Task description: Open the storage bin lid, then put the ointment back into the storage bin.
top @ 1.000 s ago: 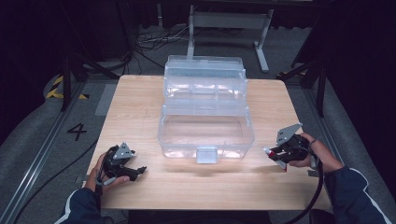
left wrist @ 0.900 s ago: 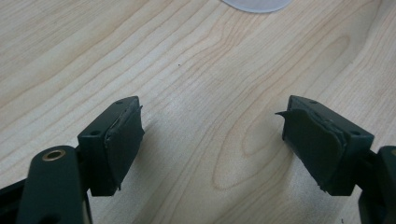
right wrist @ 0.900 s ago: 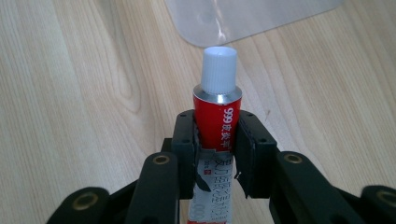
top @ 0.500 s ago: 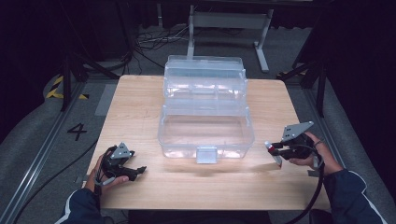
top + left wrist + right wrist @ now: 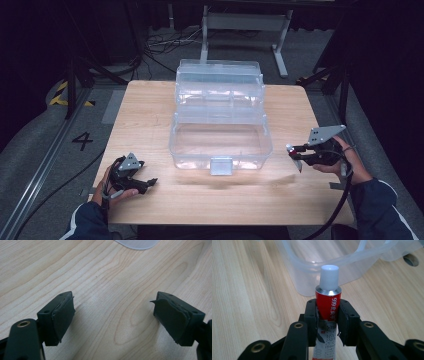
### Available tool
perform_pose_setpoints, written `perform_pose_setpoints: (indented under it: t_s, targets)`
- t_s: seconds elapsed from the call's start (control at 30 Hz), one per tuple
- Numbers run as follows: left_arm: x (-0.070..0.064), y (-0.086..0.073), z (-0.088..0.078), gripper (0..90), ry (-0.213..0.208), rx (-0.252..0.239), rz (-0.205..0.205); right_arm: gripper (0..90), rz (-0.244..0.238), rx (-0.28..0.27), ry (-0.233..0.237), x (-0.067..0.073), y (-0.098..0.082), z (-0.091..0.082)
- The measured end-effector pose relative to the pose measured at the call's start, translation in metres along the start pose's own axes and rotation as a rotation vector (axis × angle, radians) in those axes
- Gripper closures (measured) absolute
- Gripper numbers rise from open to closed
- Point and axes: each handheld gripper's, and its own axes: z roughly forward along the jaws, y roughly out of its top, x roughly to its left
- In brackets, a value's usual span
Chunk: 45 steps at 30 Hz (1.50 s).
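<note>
A clear plastic box [image 5: 220, 131] stands open in the middle of the wooden table [image 5: 150, 115], its lid tilted back at the far side. The right gripper [image 5: 298, 154] hovers just right of the box's near corner, its jaws pinched on a red tube [image 5: 328, 305] with a white cap [image 5: 329, 276]; the cap points toward the box wall. The left gripper [image 5: 147, 184] sits low near the table's front left, well apart from the box, its jaws spread wide over bare wood with nothing between them.
</note>
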Motion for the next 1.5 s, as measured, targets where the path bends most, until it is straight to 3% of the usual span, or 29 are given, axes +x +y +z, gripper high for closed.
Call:
perform_pose_setpoints:
  t_s: [0.3,0.53,1.2,1.5]
  targets:
    - [0.000,0.000,0.000,16.4,0.002,0.000,-0.004,71.4,-0.003,-0.046,-0.030,-0.006,0.012,-0.014]
    - [0.001,0.000,0.000,15.1,0.009,0.002,-0.009,71.3,0.011,-0.061,-0.037,-0.010,0.018,-0.014]
    - [0.000,0.000,0.001,14.8,0.010,0.003,-0.010,71.3,-0.016,-0.132,-0.072,-0.014,0.042,-0.026]
    - [0.000,0.000,0.000,14.8,0.015,0.003,-0.014,71.3,-0.053,-0.155,-0.102,-0.016,0.061,-0.031]
